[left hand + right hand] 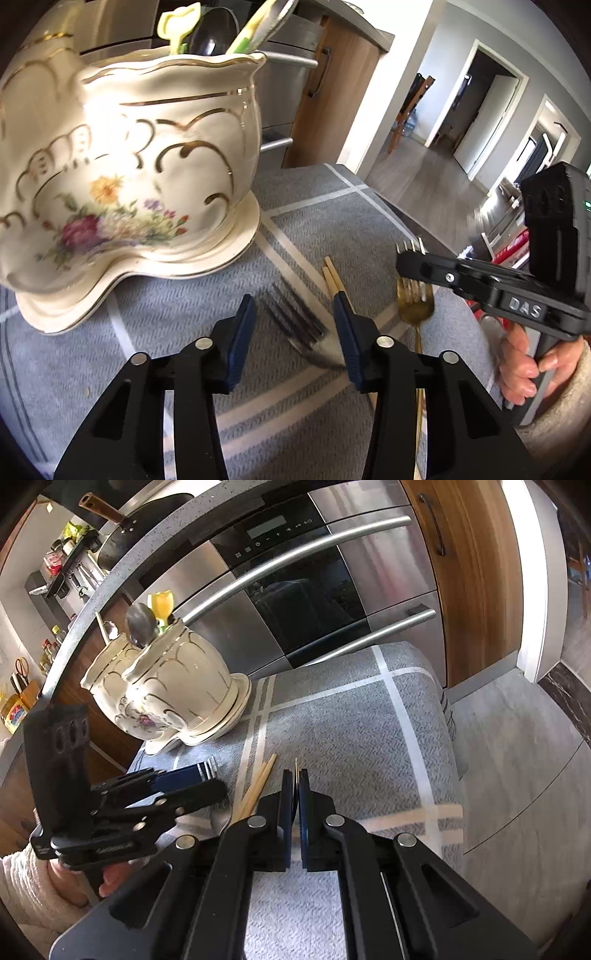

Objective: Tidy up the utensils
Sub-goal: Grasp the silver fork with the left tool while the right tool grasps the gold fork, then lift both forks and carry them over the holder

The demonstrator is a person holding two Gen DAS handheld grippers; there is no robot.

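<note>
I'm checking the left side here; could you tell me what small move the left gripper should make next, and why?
Probably close on the silver fork: it lies on the grey cloth between the left gripper's open pads, untouched, while the right gripper already pinches the gold fork.

We are working with two black plastic grippers, the left gripper (295, 332) and right gripper (295, 805), each showing dark blue ribbed pads between the jaws, silver pivot screws behind them; a cream knit sleeve (26, 882) is covering one wrist.
</note>
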